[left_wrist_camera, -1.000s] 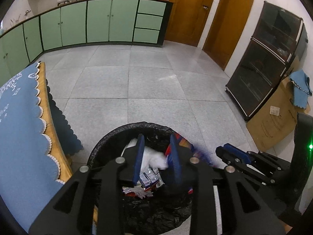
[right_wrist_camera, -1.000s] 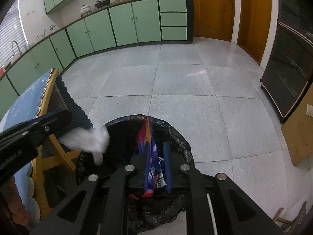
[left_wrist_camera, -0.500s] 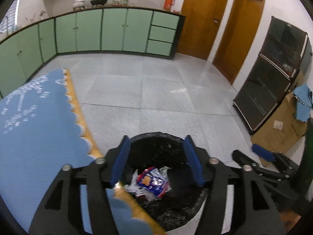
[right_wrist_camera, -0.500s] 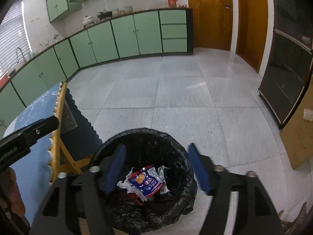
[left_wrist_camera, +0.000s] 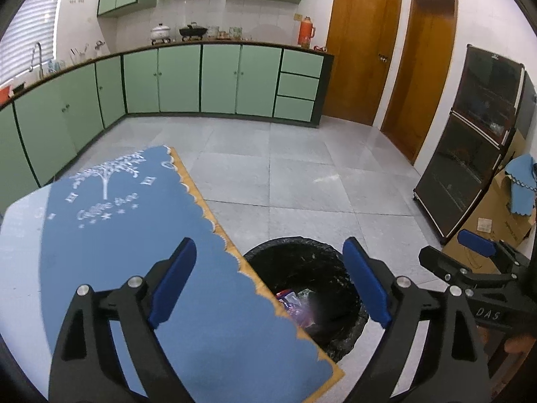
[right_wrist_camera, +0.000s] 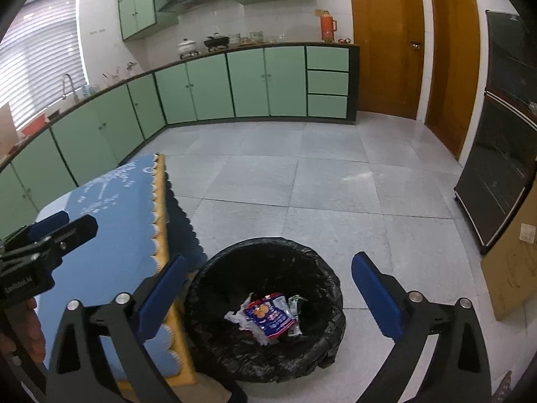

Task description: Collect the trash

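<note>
Both grippers empty, jaws wide apart

The black left gripper with blue pads and its twin, the right gripper, point forward side by side.

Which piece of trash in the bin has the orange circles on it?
The blue and red snack wrapper, lying on top in the black-lined bin. The crumpled white tissue on its left and the pale packets on its right show no orange circles.

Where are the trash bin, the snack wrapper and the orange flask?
trash bin [right_wrist_camera: 322,258], right wrist view, far rim.
snack wrapper [right_wrist_camera: 268,317], right wrist view, printed face.
orange flask [right_wrist_camera: 327,28], right wrist view, body.
</note>
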